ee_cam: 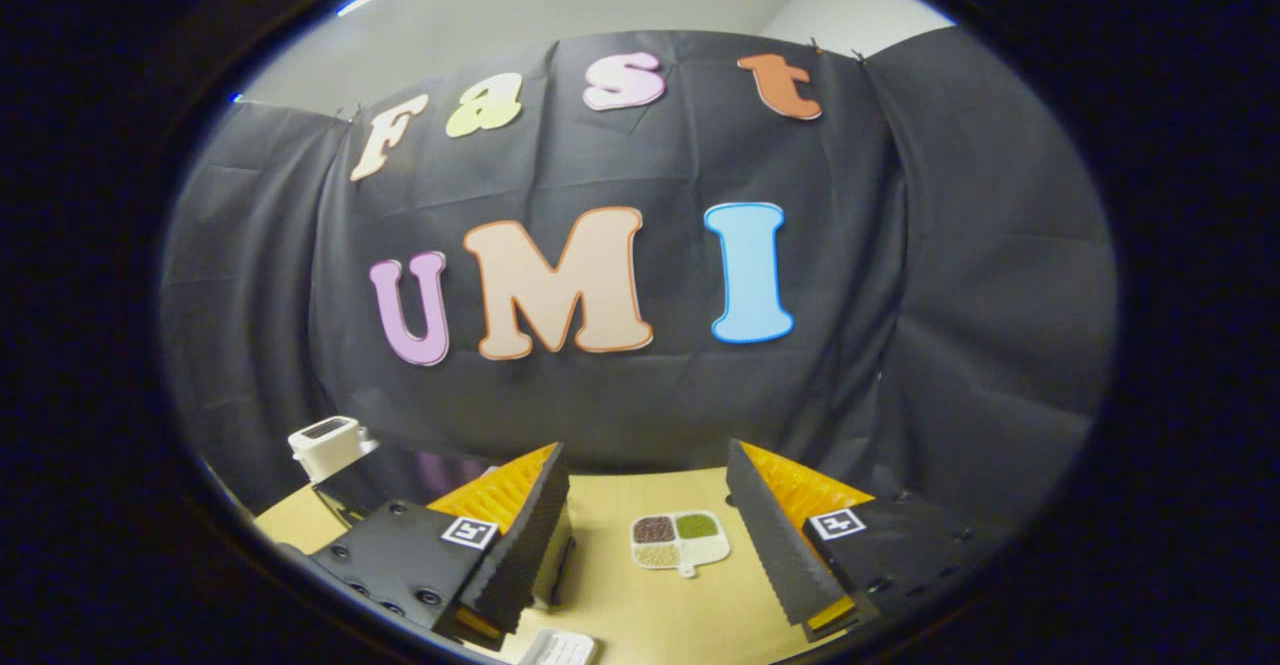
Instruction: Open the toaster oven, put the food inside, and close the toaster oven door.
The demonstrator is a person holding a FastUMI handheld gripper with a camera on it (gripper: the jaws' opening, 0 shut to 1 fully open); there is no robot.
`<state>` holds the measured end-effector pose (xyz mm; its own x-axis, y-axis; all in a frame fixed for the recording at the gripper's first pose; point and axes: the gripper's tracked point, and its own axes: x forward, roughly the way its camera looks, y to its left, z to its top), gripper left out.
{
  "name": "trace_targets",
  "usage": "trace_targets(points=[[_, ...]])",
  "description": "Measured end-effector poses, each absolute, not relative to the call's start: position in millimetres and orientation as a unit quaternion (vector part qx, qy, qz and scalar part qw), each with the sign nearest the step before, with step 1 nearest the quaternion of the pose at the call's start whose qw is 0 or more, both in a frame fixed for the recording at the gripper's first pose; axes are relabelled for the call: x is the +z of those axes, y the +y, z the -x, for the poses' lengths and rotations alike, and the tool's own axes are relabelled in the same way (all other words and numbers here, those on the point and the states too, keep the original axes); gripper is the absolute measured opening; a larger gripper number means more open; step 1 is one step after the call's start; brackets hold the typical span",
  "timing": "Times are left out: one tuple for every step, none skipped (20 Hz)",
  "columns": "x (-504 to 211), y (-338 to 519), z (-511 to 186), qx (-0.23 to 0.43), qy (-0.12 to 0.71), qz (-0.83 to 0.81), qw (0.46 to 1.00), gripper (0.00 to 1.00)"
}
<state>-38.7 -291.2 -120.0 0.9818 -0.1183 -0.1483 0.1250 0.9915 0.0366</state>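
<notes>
Starting from the left: a small white appliance sits back on the tan wooden table, next to the black cloth wall. Something white, maybe the toaster oven, hides behind the left finger. The gripper is spread wide, holding nothing. A divided food plate lies between its fingers, nearer the right one.

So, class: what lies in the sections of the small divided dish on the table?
The divided dish, lying on the table between the open claw fingers, shows four sections: dark brown, green, pale tan, and one whitish that looks empty. What the fillings are is too small to tell.
</notes>
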Motion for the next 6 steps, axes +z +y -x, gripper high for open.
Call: trace_targets(points=[[-115.6,-301.6,38.0,-0.064,0.066,-0.021,0.996,0.97],[-111.1,-314.8,36.6,-0.068,0.060,-0.019,0.996,0.97],[-109.2,-324.8,36.7,-0.072,0.056,-0.014,0.996,0.97],[-106.4,-334.3,37.3,-0.075,0.049,-0.011,0.996,0.97],[-104.4,-342.4,38.6,-0.078,0.044,-0.009,0.996,0.97],[-107.2,-348.1,40.9,-0.080,0.039,-0.011,0.996,0.97]])
